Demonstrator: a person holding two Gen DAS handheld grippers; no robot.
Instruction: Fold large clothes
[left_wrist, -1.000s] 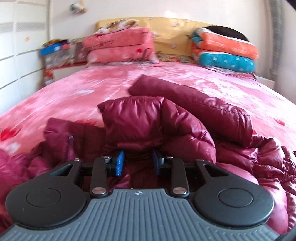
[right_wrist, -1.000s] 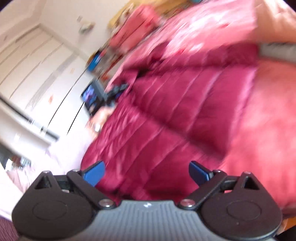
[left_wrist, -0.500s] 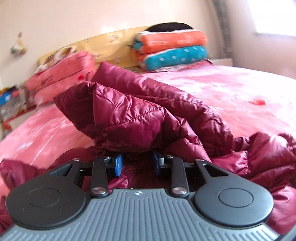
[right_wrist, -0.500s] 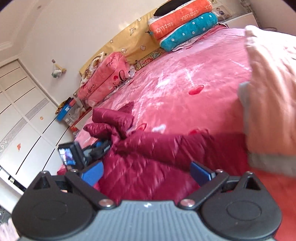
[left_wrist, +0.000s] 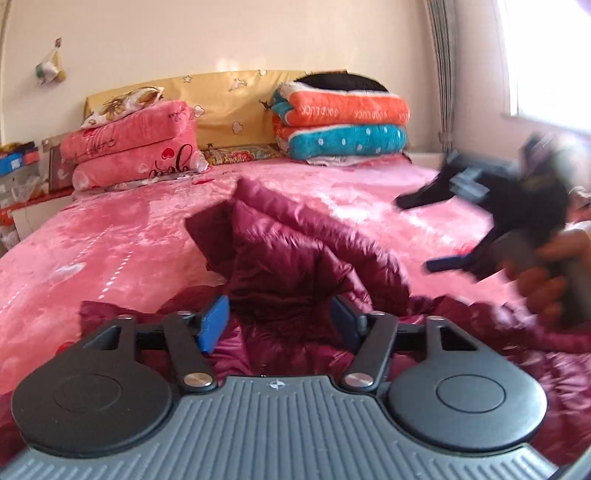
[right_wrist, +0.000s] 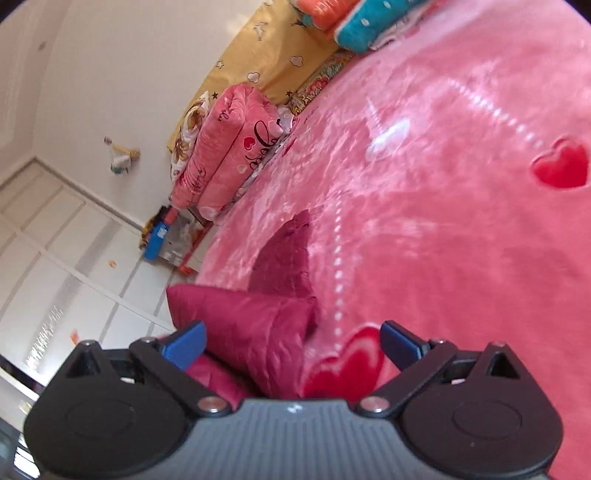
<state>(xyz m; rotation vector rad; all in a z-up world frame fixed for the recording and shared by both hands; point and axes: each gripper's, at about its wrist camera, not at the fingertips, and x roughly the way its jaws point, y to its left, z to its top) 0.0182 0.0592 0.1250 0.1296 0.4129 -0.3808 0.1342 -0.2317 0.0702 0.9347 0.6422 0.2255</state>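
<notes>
One puffy quilted maroon jacket (left_wrist: 295, 258), plush pink bedspread (left_wrist: 110, 240)

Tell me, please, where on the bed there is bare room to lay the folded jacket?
The pink bedspread lies bare between the maroon jacket and the pink pillows, and again right of the sleeve toward the folded blankets. The near edge is crowded by the jacket, the open left gripper and the open right gripper.

Your left wrist view sits low over the bed (left_wrist: 110, 258), facing the headboard (left_wrist: 229, 107), your right wrist view rolled, close, both sharing jacket (left_wrist: 295, 266), pink pillows (right_wrist: 229, 147).
</notes>
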